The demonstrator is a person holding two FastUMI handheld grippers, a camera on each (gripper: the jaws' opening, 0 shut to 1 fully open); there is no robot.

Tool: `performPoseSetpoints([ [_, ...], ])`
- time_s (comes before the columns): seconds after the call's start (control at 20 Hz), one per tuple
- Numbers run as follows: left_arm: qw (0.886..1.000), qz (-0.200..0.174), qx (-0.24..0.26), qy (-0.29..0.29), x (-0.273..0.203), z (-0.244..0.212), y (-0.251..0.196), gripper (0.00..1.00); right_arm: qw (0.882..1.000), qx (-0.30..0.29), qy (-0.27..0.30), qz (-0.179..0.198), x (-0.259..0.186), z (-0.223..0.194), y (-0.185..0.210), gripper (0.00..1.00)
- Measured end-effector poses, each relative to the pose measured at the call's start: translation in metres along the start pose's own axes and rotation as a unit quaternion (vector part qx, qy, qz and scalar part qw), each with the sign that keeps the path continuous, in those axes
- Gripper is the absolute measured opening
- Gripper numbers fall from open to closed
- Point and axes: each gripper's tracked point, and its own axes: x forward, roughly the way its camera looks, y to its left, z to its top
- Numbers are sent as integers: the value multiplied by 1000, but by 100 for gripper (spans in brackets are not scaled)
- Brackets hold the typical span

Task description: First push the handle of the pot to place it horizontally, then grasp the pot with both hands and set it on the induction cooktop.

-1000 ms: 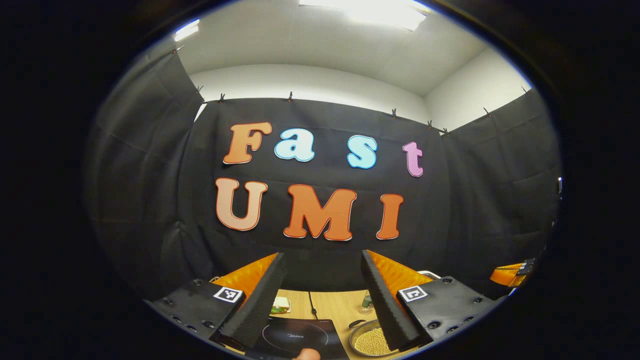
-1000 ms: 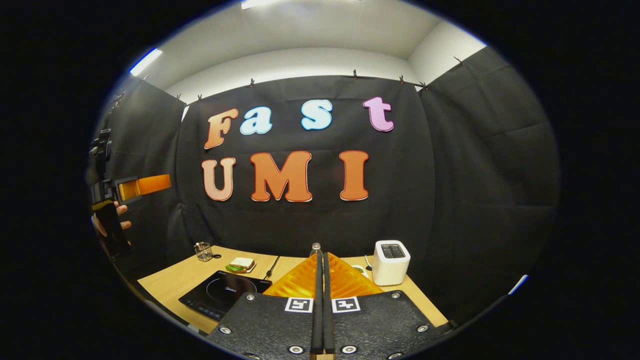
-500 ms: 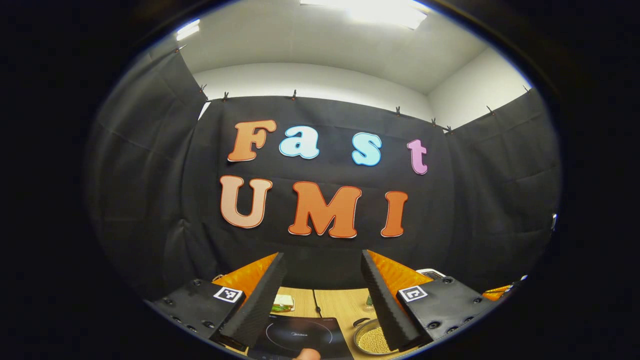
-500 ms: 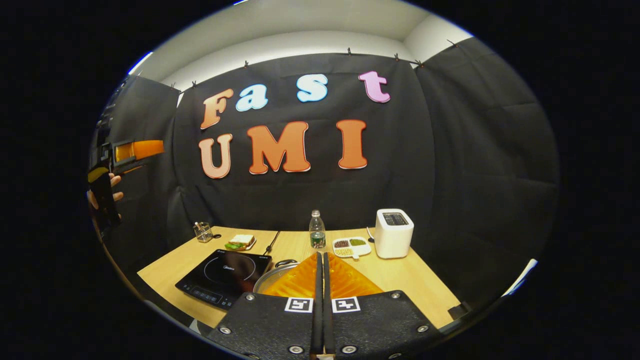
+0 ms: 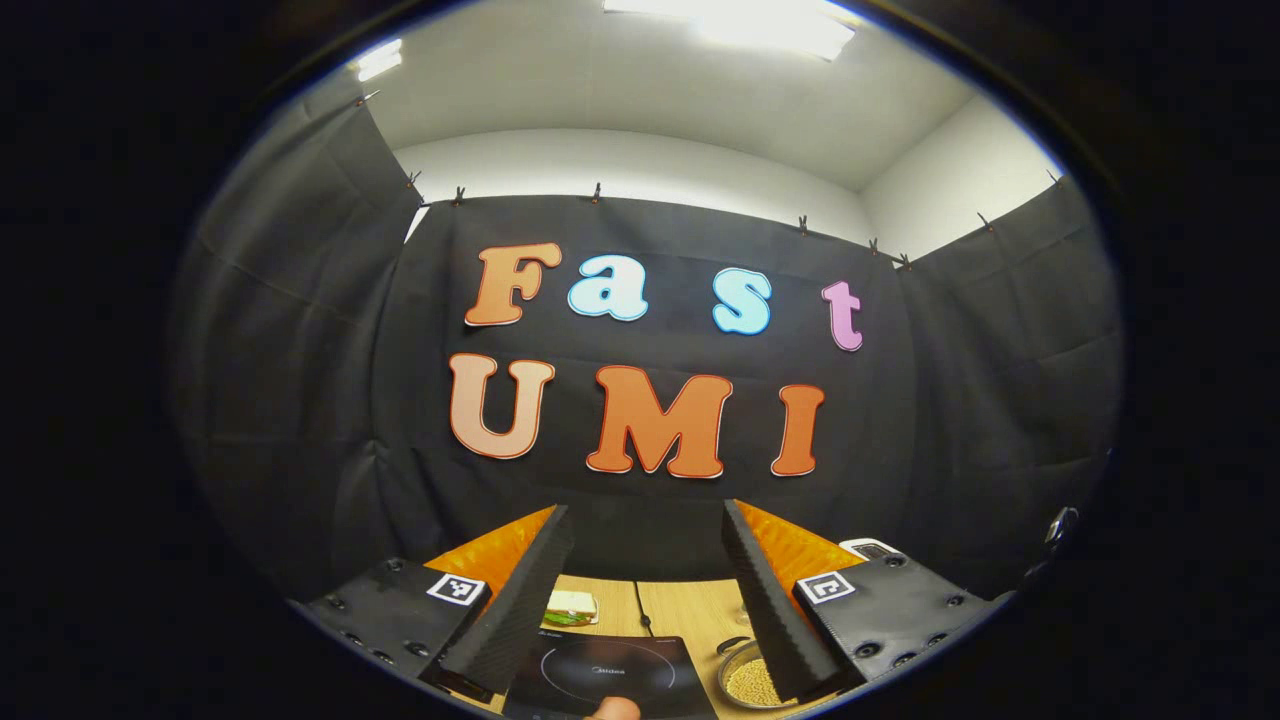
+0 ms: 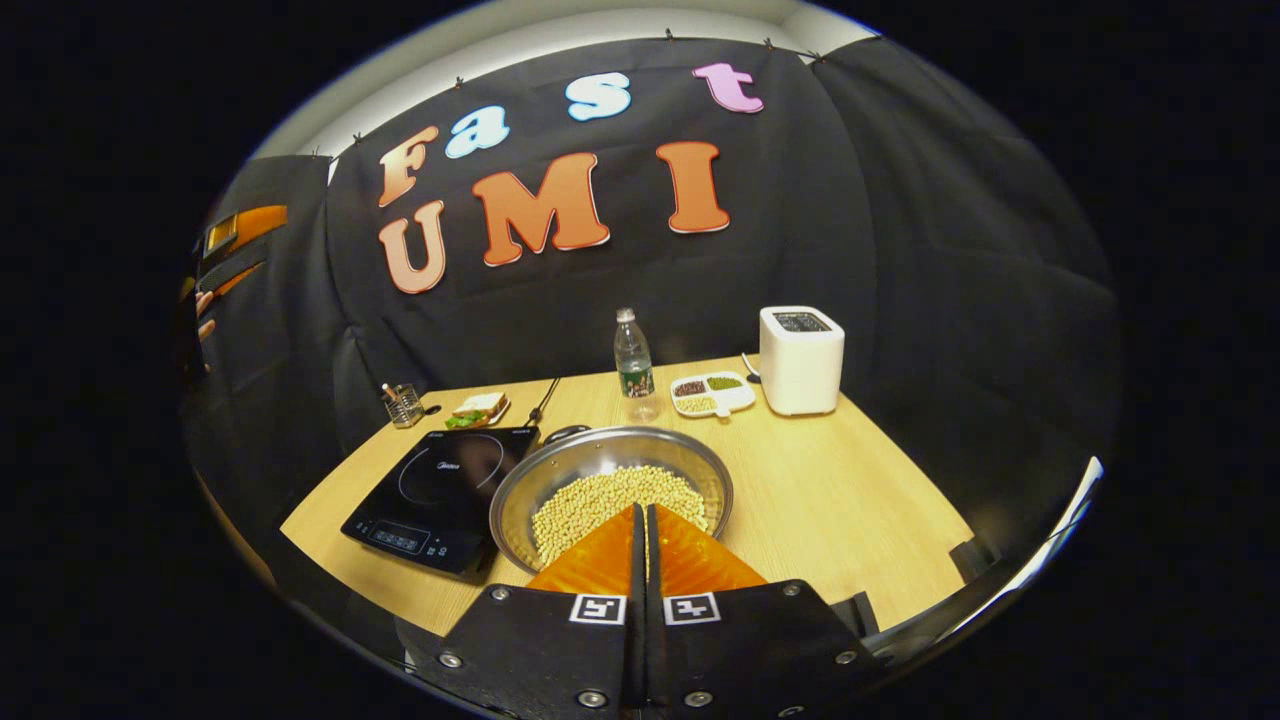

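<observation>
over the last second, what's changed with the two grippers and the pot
The right gripper has tipped down toward the table, shut throughout and gripping nothing, so the pot of beans came into sight ahead of its tips. The left gripper barely moved, staying open and aimed at the wall. The pot stayed on the table beside the induction cooktop; nothing was taken hold of.
</observation>
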Motion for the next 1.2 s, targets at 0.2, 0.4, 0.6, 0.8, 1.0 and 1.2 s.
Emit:
performPoseSetpoints([
  [0.2, 1000, 12, 2, 6, 5, -6, 12, 97, 999, -6, 39, 1, 16, -35, 0, 0],
  [0.4, 1000, 20, 1, 8, 8, -9, 18, 99, 998, -4, 62, 15, 22, -59, 5, 0],
  [0.6, 1000, 21, 5, 12, 9, -15, 16, 98, 996, -11, 86, 25, 27, -81, 14, 0],
  [0.8, 1000, 18, 3, 19, 12, -21, 14, 98, 994, -14, 103, 33, 34, -95, 22, 0],
  [1.0, 1000, 19, 6, 22, 15, -25, 13, 98, 992, -13, 123, 22, 47, -109, 15, 0],
  [1.2, 999, 22, 10, 20, 14, -23, 15, 98, 993, -5, 117, 11, 49, -107, 10, 0],
])
